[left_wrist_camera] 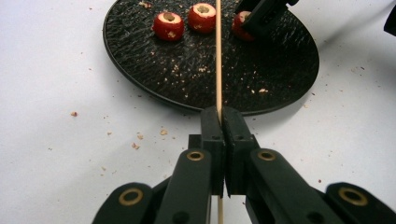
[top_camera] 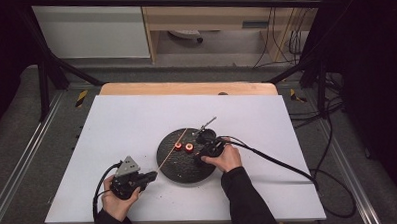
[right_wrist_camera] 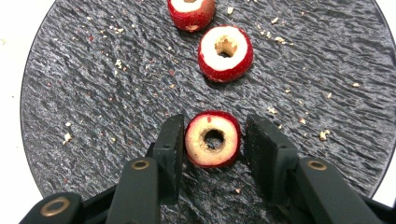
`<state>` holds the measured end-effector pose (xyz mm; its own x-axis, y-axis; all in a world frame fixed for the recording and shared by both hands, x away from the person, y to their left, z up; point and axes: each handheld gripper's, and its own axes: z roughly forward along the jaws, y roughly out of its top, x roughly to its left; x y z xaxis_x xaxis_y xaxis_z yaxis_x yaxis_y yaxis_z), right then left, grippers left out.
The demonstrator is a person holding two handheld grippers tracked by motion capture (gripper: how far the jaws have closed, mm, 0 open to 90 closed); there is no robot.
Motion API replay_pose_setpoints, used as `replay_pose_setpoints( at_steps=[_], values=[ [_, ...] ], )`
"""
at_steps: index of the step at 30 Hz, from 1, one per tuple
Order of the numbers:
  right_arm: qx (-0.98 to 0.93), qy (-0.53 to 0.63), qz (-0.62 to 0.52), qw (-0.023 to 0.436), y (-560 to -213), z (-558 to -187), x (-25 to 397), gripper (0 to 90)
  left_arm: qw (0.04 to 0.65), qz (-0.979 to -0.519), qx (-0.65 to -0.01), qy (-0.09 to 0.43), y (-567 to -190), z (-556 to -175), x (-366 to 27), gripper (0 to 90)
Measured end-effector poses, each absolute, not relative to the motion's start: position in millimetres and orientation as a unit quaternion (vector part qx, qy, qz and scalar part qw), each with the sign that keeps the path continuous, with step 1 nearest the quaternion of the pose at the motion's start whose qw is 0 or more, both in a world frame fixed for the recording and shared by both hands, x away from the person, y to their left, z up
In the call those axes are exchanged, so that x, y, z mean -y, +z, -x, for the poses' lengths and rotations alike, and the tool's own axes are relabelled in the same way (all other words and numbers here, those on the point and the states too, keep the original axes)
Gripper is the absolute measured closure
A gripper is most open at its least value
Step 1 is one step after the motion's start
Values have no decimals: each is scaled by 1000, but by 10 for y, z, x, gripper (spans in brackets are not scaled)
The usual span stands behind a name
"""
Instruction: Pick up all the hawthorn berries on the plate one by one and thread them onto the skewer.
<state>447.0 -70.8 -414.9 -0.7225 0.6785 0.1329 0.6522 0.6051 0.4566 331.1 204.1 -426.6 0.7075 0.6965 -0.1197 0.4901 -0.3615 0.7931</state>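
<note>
Three small cored fruits lie in a short row on a round black plate (top_camera: 181,167) near the middle of the white table (top_camera: 127,124). Each is glossy red outside, with a pale, cut-flat face and a hole bored down its centre. The nearest cored fruit (right_wrist_camera: 213,138) has a creamy, slightly yellowed face and a dark, clean-edged hole; the middle fruit (right_wrist_camera: 225,52), at about 12 o'clock from it, shows a whiter face and a rougher hole, and the far fruit (right_wrist_camera: 190,11) lies beyond that at the plate's edge. The plate is matte, slate-like, with a wavy ridged grain, and pale crumbs are scattered over it and on the table around it. The right gripper (right_wrist_camera: 213,142) stands with its black jaws spread, one on either side of the nearest fruit; the left-hand pad sits right against the skin and the other stands just off it. The left gripper (left_wrist_camera: 220,119), at about 7 o'clock off the plate, has its jaws pressed together on a thin, straight, pale wooden skewer (left_wrist_camera: 218,60), which reaches out over the plate past the fruits.
</note>
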Motion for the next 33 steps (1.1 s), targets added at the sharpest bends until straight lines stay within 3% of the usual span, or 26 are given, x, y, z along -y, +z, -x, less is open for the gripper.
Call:
replay_pose_setpoints(
  at_steps=[11,24,33],
  values=[
    [-881,260,-395,15,-4065,-4471,748,622,433,-816,-363,123,-4262,-3303,-2040,881],
    [-838,330,-434,39,-3795,-4327,979,624,435,-815,-361,126,-4255,-3273,-2019,881],
    [-799,399,-448,45,-3858,-4179,1148,625,435,-816,-360,126,-4258,-3257,-1998,881]
  ],
)
